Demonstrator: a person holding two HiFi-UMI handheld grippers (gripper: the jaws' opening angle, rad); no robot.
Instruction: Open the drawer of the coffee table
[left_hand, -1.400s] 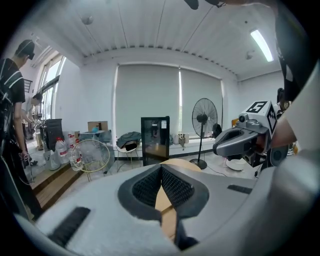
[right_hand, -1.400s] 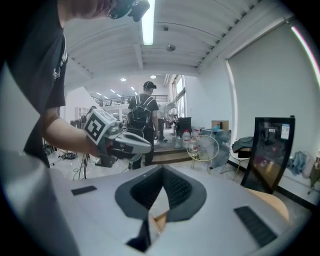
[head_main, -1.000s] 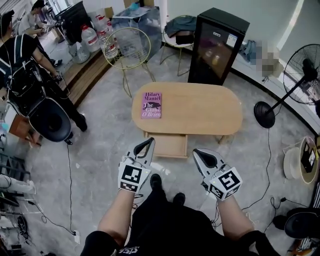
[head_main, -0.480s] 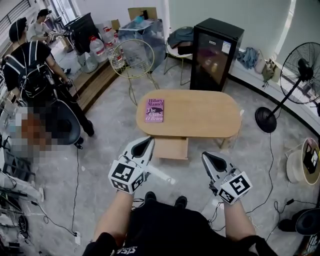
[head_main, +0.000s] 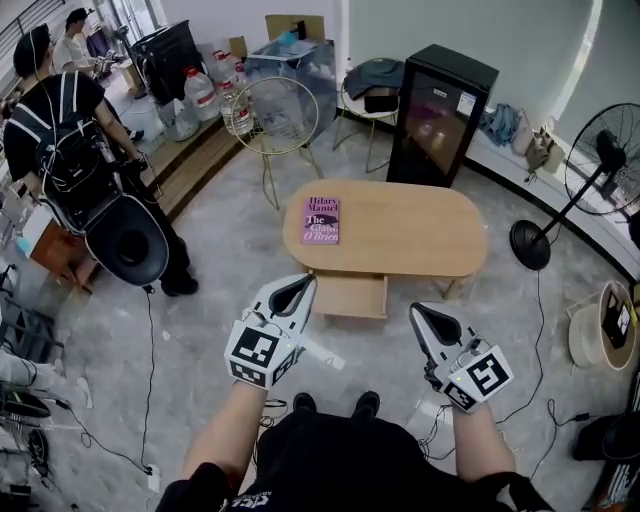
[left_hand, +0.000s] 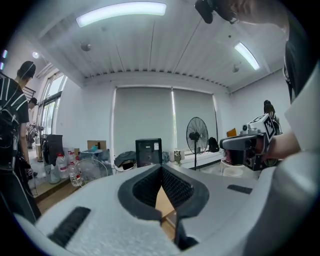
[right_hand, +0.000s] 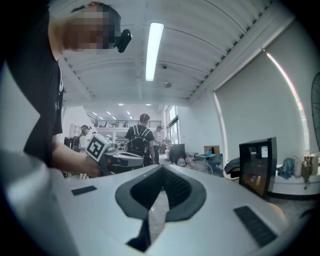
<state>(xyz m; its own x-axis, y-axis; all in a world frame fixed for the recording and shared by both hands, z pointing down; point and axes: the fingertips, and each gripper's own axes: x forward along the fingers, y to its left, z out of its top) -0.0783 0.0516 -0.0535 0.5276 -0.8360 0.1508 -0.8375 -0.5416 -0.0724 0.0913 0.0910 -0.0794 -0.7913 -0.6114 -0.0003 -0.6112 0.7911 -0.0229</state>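
White left gripper (head_main: 300, 287) and white right gripper (head_main: 422, 316) fully closed on nothing: holding both well back from the oval light-wood coffee table (head_main: 400, 232), judging its wooden drawer (head_main: 348, 297), protruding under the near edge, already open.

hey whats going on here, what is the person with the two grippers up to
A person stands a little back from the oval coffee table, with a gripper in each hand. The left gripper and the right gripper are both held up in front of the body, fingers shut with nothing between them, touching nothing. The drawer under the tabletop already sticks out on the person's side. A purple book lies on the table.
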